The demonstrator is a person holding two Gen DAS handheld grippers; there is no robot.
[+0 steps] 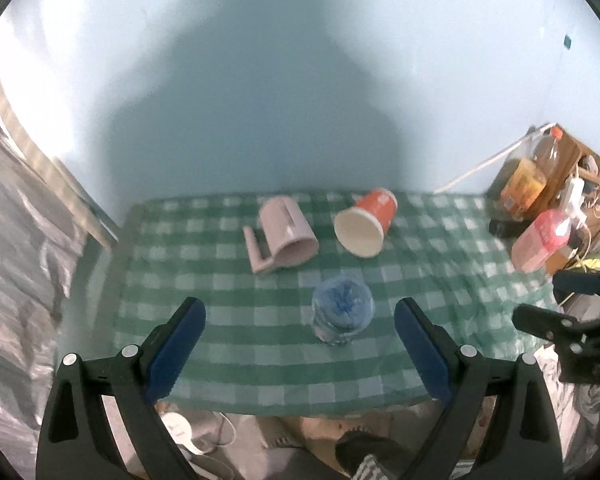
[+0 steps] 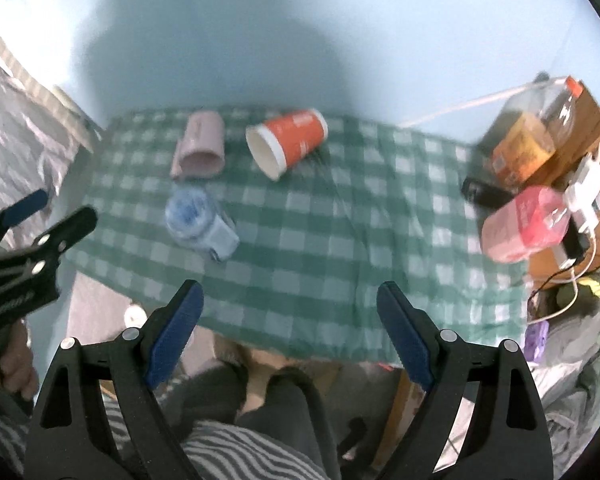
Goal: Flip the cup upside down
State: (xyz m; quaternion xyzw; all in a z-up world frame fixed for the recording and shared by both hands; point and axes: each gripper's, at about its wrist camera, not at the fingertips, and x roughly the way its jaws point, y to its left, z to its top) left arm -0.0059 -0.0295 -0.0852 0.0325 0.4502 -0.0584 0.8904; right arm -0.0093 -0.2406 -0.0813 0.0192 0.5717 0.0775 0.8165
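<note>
An orange paper cup (image 1: 365,223) lies on its side on the green checked tablecloth (image 1: 236,336), its white mouth towards me; it also shows in the right wrist view (image 2: 286,141). A pink mug (image 1: 281,233) lies on its side to its left, also in the right wrist view (image 2: 201,145). A clear plastic bottle (image 1: 342,313) lies nearer me, also in the right wrist view (image 2: 199,221). My left gripper (image 1: 300,322) is open and empty, above the table's near edge behind the bottle. My right gripper (image 2: 290,300) is open and empty, over the near edge.
At the right edge of the table stand a large bottle of amber liquid (image 2: 528,136), a pink bottle (image 2: 520,224), a dark object (image 2: 486,194) and a charger with cables (image 2: 586,188). A pale blue wall is behind the table. My legs (image 2: 260,412) are below.
</note>
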